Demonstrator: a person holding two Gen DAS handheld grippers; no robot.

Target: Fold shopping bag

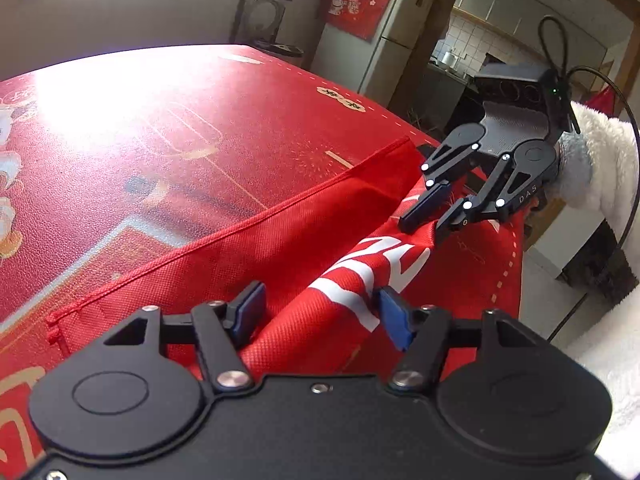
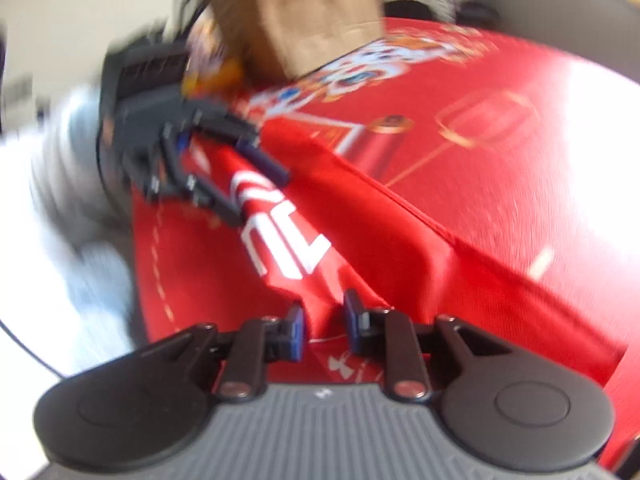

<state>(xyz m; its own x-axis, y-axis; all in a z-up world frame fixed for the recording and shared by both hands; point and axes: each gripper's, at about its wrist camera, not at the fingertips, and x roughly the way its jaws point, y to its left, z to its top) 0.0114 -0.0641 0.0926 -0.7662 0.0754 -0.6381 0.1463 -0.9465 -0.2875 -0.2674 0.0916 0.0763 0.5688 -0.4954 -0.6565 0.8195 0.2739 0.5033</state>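
A red shopping bag (image 1: 240, 256) with white lettering lies on the red patterned tablecloth (image 1: 160, 120), and one fold of it is raised into a ridge between the two grippers. My left gripper (image 1: 320, 316) is open, its blue pads wide apart on either side of that ridge. At the far end, near the table's edge, my right gripper (image 1: 424, 228) is shut on the fabric and holds it up. The blurred right wrist view shows the right gripper (image 2: 324, 328) pinching a fold of the bag (image 2: 400, 248). Beyond it, the left gripper (image 2: 260, 196) straddles the lettered part.
The table's edge (image 1: 516, 264) drops off just past the right gripper. A white fluffy sleeve (image 1: 608, 168) is behind that gripper. A fridge (image 1: 384, 24) with a red cloth stands beyond the table. A brown cardboard box (image 2: 304, 20) sits at the table's far side.
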